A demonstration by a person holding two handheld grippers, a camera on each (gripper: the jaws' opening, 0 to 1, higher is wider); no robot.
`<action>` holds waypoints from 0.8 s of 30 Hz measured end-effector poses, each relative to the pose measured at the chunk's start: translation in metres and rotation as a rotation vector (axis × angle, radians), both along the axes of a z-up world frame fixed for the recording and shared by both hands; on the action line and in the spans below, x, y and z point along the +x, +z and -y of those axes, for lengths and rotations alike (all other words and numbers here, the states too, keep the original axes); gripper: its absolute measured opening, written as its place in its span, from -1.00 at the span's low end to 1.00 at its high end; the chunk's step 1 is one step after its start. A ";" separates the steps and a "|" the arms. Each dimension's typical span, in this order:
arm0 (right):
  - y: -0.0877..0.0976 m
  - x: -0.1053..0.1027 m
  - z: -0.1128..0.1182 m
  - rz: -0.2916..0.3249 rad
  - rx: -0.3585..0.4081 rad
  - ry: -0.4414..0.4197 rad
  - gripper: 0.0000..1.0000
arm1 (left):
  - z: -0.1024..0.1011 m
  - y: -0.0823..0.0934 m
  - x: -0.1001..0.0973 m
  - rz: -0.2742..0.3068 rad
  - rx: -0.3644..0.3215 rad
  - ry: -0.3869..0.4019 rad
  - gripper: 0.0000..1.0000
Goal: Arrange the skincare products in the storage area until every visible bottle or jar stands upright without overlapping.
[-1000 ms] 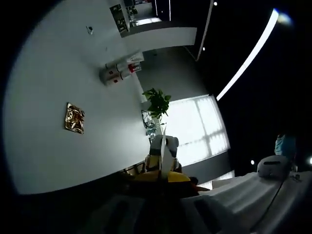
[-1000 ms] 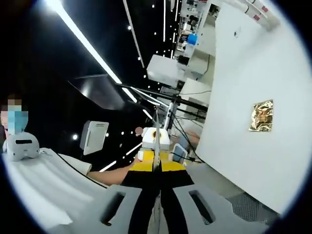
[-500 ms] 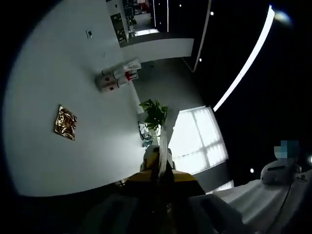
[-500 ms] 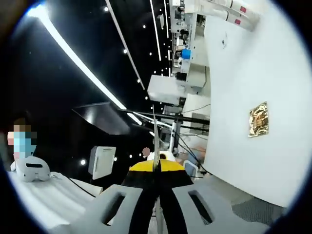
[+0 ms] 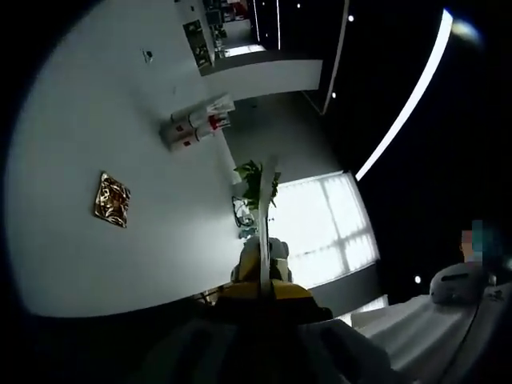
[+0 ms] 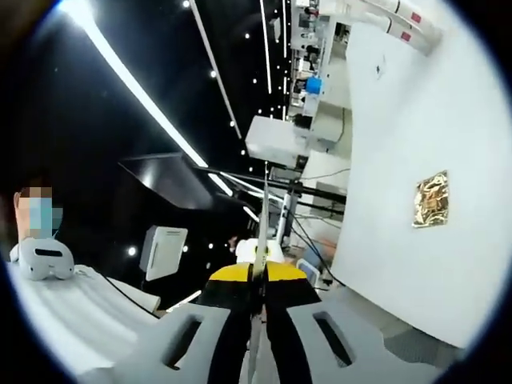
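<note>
Bottles (image 5: pixel 196 128), white with red marks, lay clustered on their sides on the white table (image 5: pixel 72 240), well beyond a gold foil square (image 5: pixel 111 199). The left gripper (image 5: pixel 266 240) and the right gripper (image 6: pixel 258 264) both had their jaws pressed together, holding nothing.

Right gripper (image 6: pixel 258 276) rising from the bottom edge, grey jaws pressed together along a thin seam with a yellow band across the tips, nothing visible between them. To the right, a white wall (image 6: pixel 416 120) carrying a small gold-foil square (image 6: pixel 431 200); above the tips, a white box-shaped unit (image 6: pixel 276 140), dark cables and a blue object (image 6: pixel 313 85) further up. On the left, a dark ceiling crossed by a bright light strip (image 6: pixel 136 88), a white panel (image 6: pixel 162 250), white fabric (image 6: pixel 80 320) and a white headset (image 6: pixel 40 258).
</note>
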State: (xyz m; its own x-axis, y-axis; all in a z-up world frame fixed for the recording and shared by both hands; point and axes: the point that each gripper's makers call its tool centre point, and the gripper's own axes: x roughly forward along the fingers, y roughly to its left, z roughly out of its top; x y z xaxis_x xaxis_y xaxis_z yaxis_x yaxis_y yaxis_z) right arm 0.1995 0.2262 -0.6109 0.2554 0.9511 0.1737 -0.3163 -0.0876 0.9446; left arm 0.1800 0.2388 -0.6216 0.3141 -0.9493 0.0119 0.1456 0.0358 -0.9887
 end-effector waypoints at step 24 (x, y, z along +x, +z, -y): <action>-0.005 0.014 0.006 -0.025 -0.039 -0.081 -1.00 | 0.001 -0.012 0.006 0.005 0.034 0.063 -0.85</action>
State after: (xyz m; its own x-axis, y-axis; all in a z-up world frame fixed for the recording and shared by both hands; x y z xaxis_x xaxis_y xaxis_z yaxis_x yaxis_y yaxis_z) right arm 0.2134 0.2201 -0.6158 0.3351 0.9332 0.1294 -0.2975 -0.0255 0.9544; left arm 0.1864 0.2375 -0.6333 0.3733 -0.9275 -0.0180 0.1474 0.0784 -0.9860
